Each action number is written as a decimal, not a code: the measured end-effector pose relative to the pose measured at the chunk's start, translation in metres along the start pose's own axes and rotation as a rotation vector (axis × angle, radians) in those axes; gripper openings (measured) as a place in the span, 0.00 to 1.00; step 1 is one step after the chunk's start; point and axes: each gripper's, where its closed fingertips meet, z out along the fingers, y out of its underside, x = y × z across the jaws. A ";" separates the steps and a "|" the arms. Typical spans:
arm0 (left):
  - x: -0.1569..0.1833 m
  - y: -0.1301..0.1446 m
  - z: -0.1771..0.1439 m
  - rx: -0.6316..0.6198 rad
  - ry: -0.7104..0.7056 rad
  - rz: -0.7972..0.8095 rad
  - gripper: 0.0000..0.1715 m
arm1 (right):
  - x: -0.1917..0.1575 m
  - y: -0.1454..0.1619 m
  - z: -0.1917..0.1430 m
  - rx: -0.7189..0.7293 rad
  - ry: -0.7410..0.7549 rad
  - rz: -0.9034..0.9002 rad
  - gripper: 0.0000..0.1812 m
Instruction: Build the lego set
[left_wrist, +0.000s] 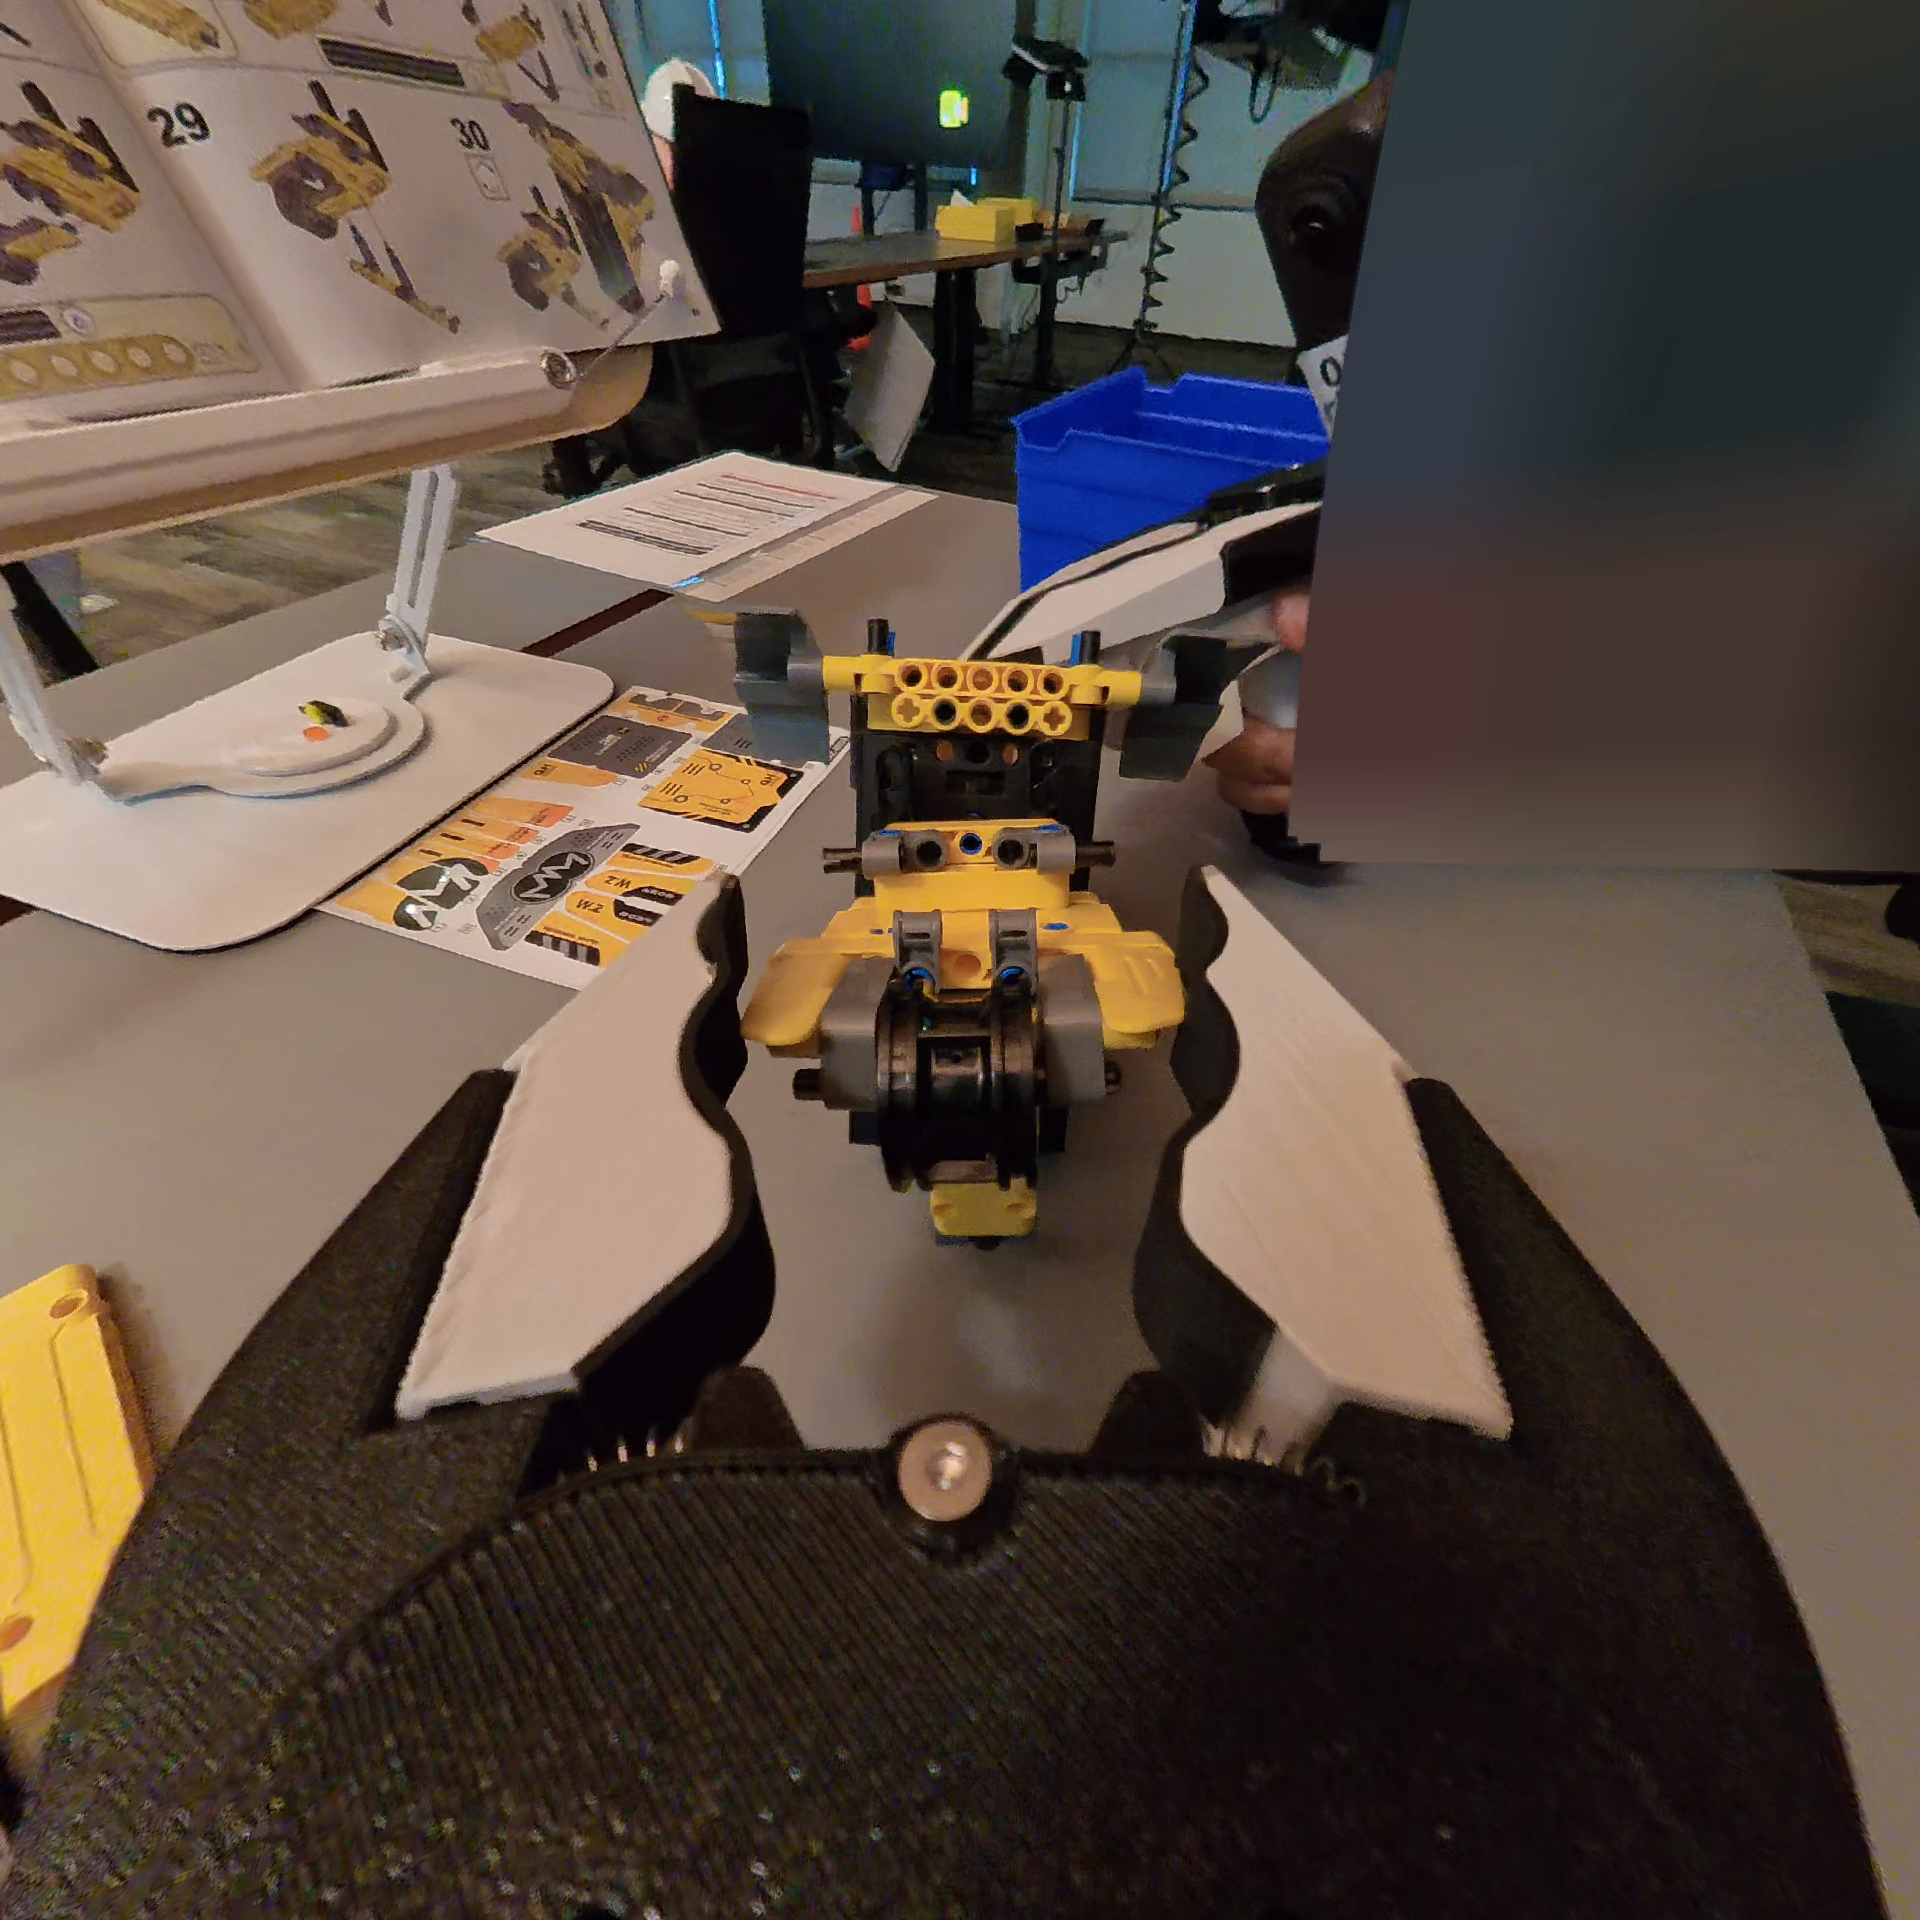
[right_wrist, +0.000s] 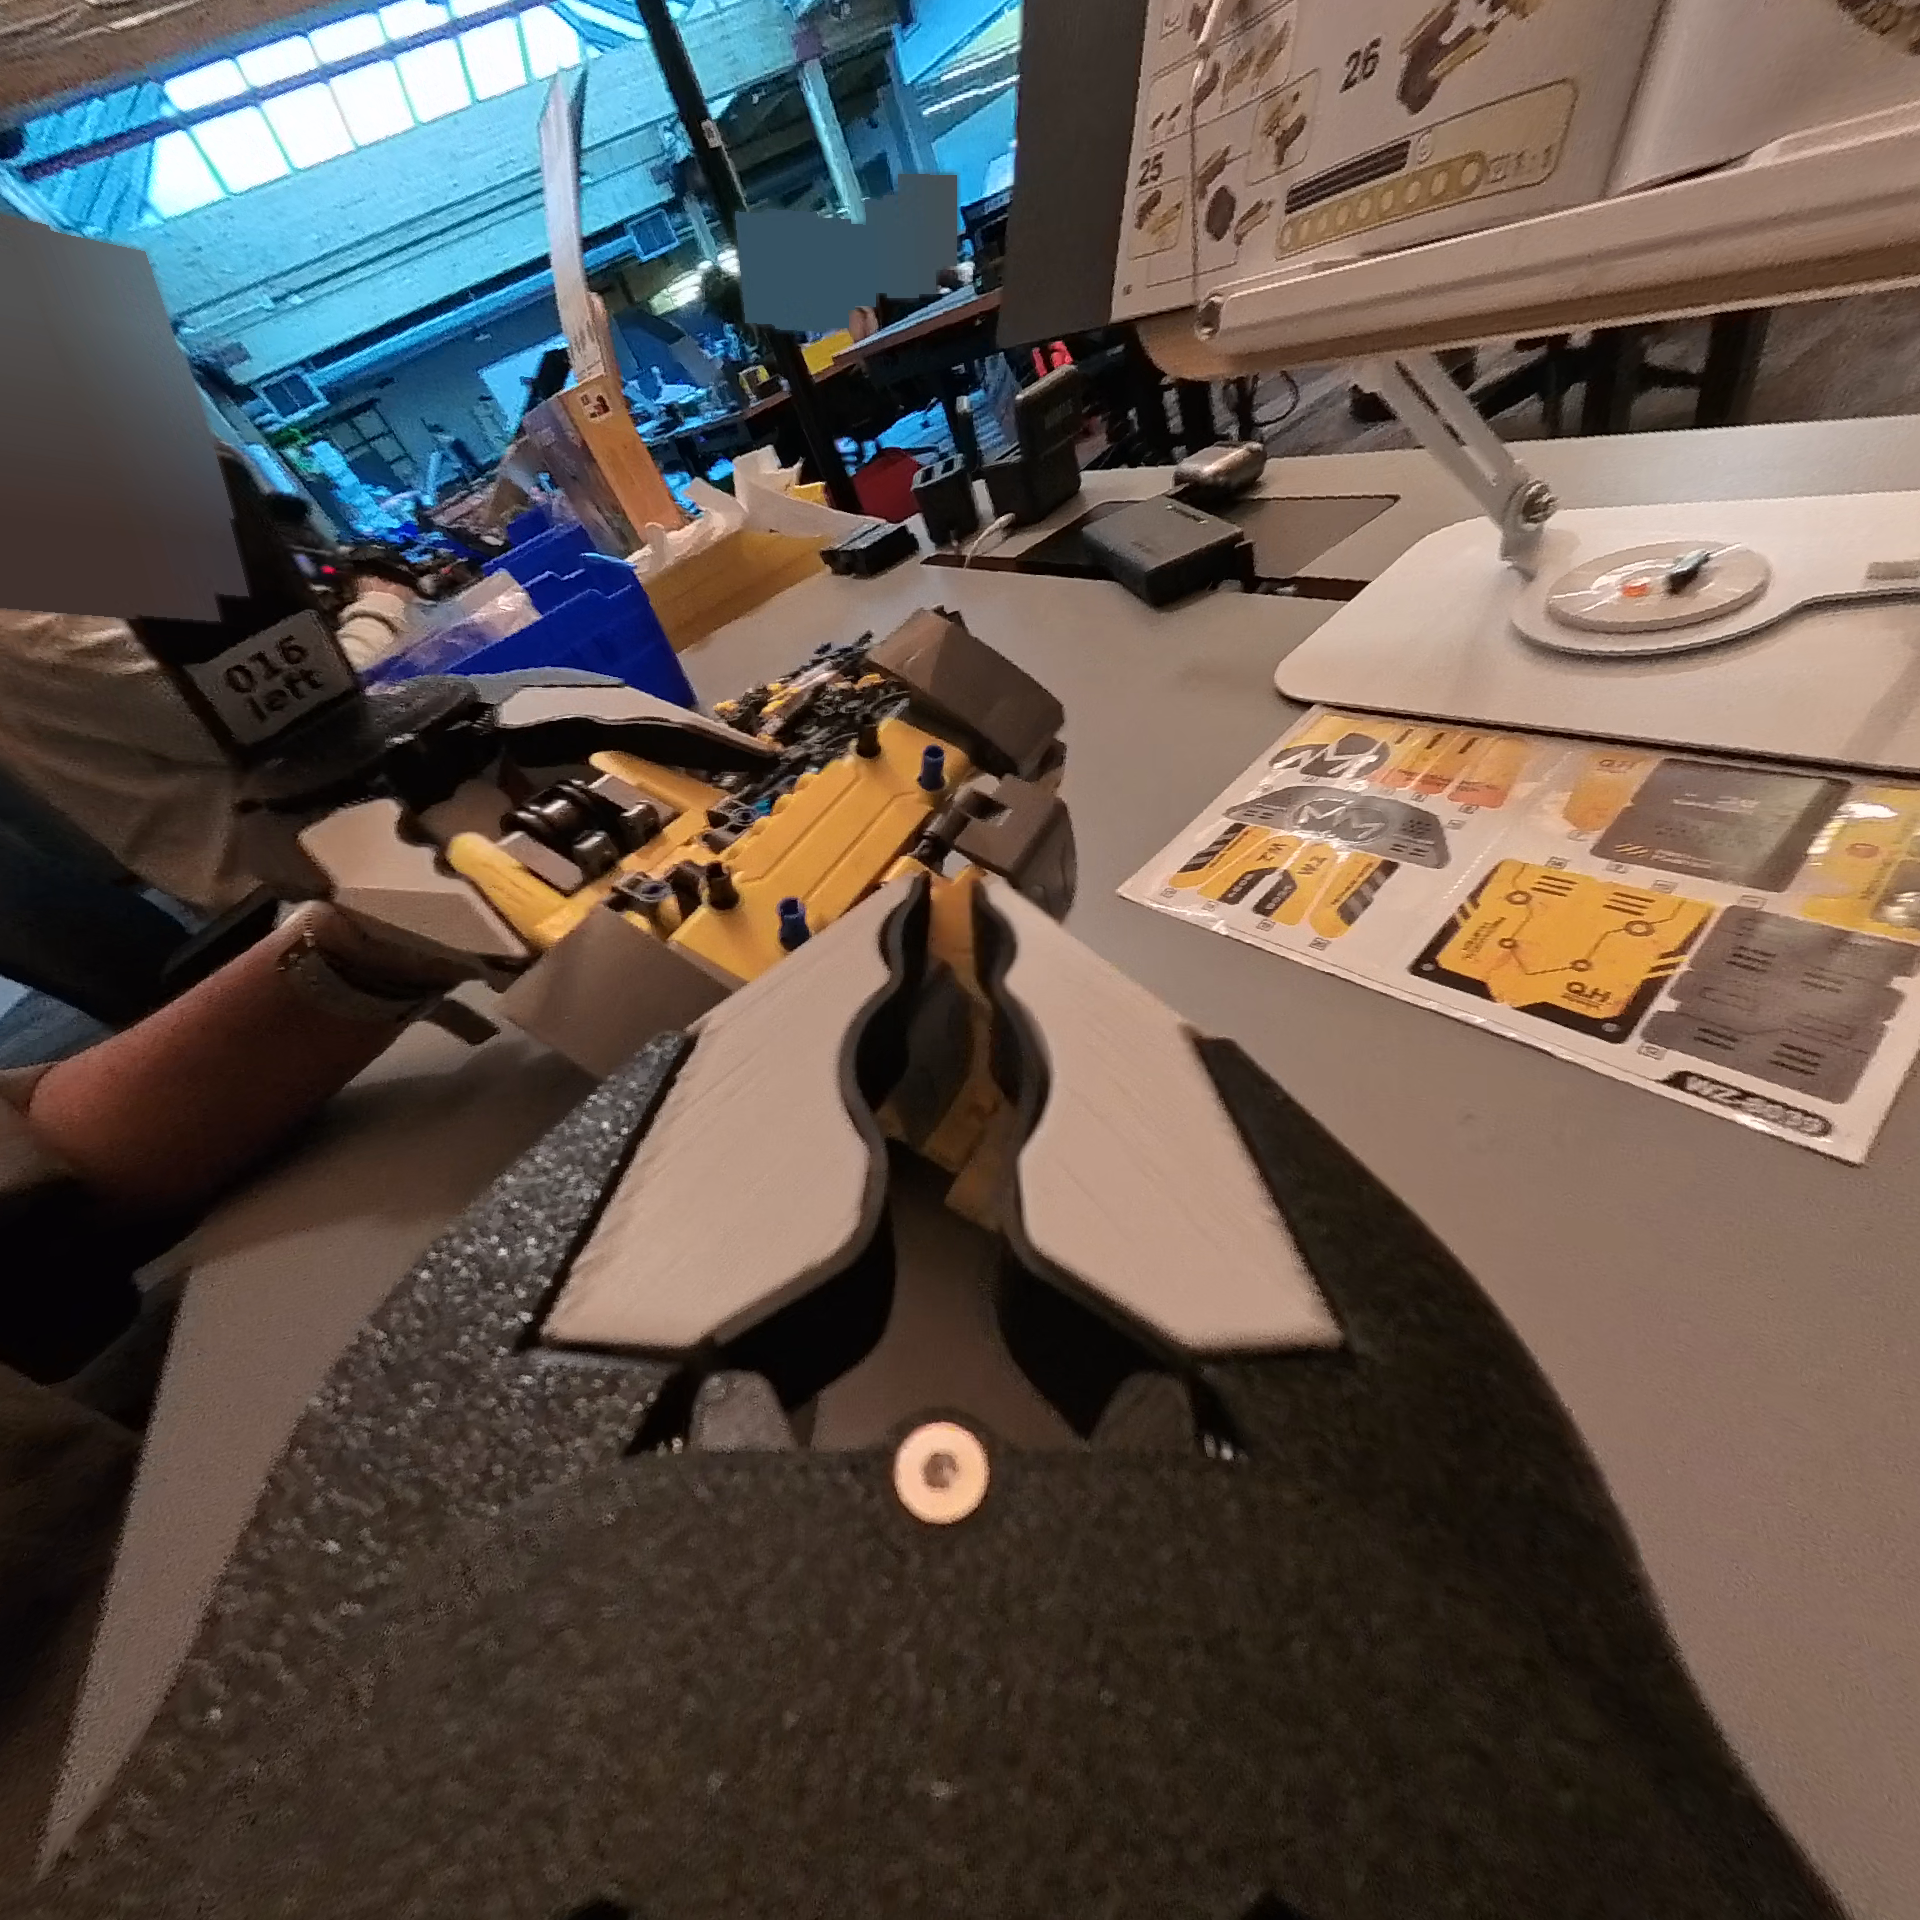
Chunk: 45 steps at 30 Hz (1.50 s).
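A yellow, grey and black brick-built vehicle model (left_wrist: 966, 935) sits between the two white fingers of my left gripper (left_wrist: 961, 888). The jaws stand wide and press on its yellow sides, and it seems to hang just above the grey table (left_wrist: 312, 1091). In the right wrist view the model (right_wrist: 790, 831) lies tilted, with the left gripper (right_wrist: 644, 847) clamped round its far end. My right gripper (right_wrist: 951, 894) is nearly closed on a yellow part at the model's near end. Its white fingers (left_wrist: 1143, 592) show behind the model in the left wrist view.
A sticker sheet (left_wrist: 623, 831) lies on the table beside the model, and shows in the right wrist view too (right_wrist: 1507, 914). An open instruction booklet (left_wrist: 312, 208) rests on a white stand (left_wrist: 260, 810). A blue bin (left_wrist: 1143, 468), a printed sheet (left_wrist: 707, 520) and a loose yellow panel (left_wrist: 52, 1455) are nearby. Across from one pair of fingers to the other is roughly 9 centimetres.
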 end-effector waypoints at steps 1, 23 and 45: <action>0.000 -0.001 -0.001 0.009 0.007 -0.015 0.46 | 0.002 0.000 0.000 0.005 0.013 -0.015 0.06; 0.002 -0.060 -0.034 0.340 0.025 -0.236 0.46 | -0.106 -0.050 -0.053 0.343 0.088 -0.676 0.22; 0.066 -0.059 -0.009 0.291 0.021 -0.020 0.59 | -0.131 0.002 -0.010 0.236 0.398 -1.472 0.14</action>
